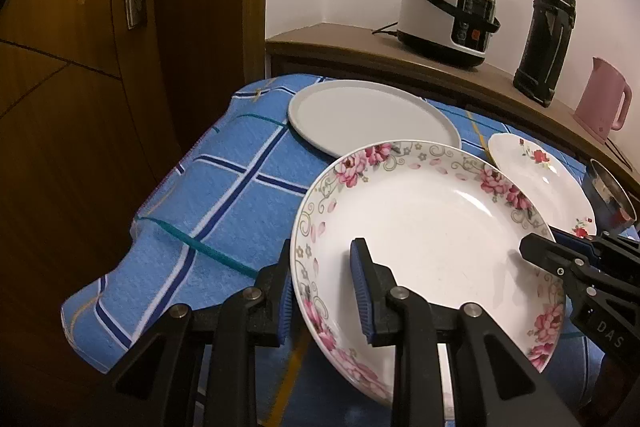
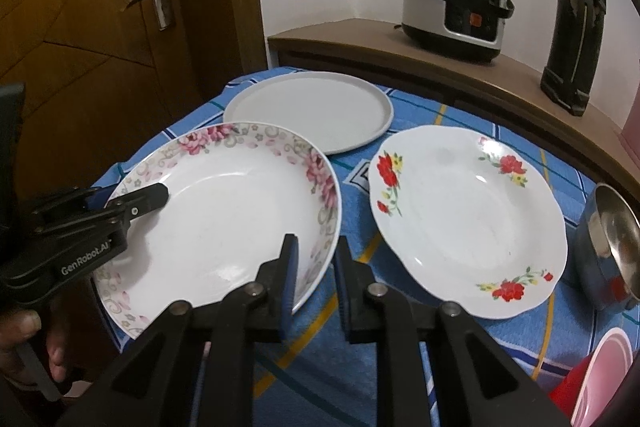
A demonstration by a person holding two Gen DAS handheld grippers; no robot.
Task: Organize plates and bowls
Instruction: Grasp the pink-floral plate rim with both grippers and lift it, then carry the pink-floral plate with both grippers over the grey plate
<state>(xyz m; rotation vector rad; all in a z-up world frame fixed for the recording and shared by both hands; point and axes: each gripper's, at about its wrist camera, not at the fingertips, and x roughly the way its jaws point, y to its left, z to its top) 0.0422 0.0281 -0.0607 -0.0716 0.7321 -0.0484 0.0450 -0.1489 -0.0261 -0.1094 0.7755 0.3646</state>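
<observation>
Both claws grip the same dish — the pink-flowered plate (image 1: 424,239), which sits tilted at the near edge of the table over the blue checked cloth (image 1: 224,195). The left gripper (image 1: 324,287) is clamped on its left rim, one finger inside the plate and one outside. The right gripper (image 2: 316,267) is clamped on the opposite rim the same way, rim between its blue pads. A hand (image 2: 28,343) shows at the lower left of the right view, holding the left tool.

Just beside it to the right lies the red-flowered plate (image 2: 468,227), flat on the cloth, with a steel bowl (image 2: 608,247) at its far right side and a pink bowl (image 2: 600,379) nearer. Behind them rests a plain grey plate (image 2: 308,111).

Farther back — on the wooden shelf (image 1: 360,47) — stand a rice cooker (image 1: 448,11), a black flask (image 1: 546,39) and a pink kettle (image 1: 604,99). A wooden door (image 1: 80,87) is at left.
</observation>
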